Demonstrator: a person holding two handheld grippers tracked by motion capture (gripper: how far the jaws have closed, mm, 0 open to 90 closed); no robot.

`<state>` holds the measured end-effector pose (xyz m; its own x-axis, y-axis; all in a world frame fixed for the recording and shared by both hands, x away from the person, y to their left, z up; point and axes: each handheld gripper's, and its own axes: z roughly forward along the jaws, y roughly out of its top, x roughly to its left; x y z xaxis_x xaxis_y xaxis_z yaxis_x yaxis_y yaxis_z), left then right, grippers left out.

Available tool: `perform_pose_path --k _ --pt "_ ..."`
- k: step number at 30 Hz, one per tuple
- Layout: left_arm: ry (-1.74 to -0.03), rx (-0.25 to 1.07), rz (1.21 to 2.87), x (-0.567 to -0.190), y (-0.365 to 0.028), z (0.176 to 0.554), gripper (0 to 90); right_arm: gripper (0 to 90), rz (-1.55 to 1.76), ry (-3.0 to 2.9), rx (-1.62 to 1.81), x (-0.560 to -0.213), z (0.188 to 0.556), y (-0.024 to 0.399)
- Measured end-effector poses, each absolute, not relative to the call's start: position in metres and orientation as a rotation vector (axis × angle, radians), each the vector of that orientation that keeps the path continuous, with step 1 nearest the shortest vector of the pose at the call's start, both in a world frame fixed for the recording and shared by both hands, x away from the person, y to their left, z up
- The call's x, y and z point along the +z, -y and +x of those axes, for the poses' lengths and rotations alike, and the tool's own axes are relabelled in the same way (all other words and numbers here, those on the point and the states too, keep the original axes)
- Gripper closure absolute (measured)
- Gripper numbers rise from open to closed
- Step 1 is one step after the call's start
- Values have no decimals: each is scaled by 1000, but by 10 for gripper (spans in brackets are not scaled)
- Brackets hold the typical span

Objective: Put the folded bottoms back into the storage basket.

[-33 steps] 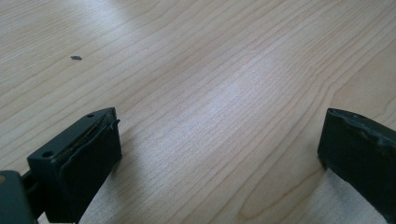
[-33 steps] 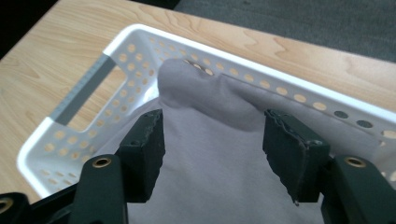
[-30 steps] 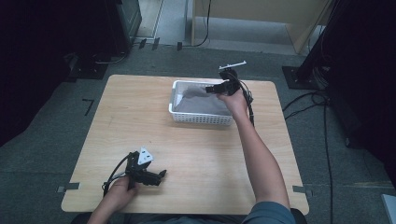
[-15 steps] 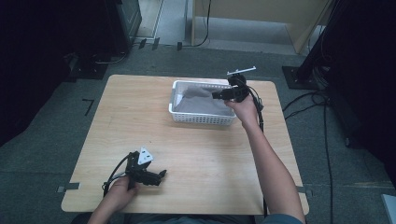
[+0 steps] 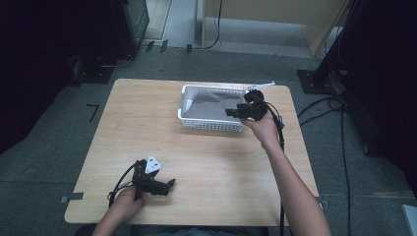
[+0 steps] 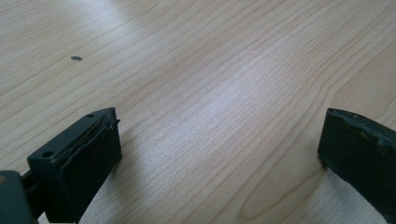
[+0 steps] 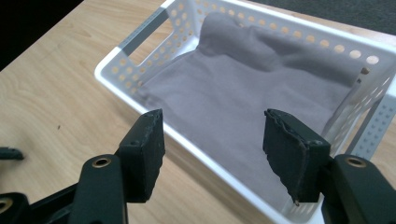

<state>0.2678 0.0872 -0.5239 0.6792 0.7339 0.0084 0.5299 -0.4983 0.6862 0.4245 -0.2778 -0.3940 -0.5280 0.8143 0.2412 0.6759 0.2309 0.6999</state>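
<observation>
- right gripper (image 7: pixel 212 149): jaws spread, nothing between them; held at the right end of the white basket (image 5: pixel 189 93), over its rim; also seen from above (image 5: pixel 230 112)
- left gripper (image 6: pixel 219 154): jaws wide apart, empty; low over the table (image 5: pixel 147 113) near its front left corner (image 5: pixel 169 185)
- basket: near the table's far edge, right of middle; grey cloth (image 7: pixel 243 88) lies inside, bunched against the far wall

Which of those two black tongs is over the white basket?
The right tongs, held open over the white perforated plastic basket lined with grey cloth. The left tongs sit low over bare wooden table.
</observation>
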Motion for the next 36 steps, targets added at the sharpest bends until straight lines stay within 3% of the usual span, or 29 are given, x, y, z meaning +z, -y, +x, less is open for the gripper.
perform_pose_path --k 15,36 --pt "-966 393 2224 -524 -87 268 0 380 1359 -2350 1160 -402 386 286" --pt "-967 393 2225 -524 -87 268 0 378 1333 -2351 1149 -442 335 309"
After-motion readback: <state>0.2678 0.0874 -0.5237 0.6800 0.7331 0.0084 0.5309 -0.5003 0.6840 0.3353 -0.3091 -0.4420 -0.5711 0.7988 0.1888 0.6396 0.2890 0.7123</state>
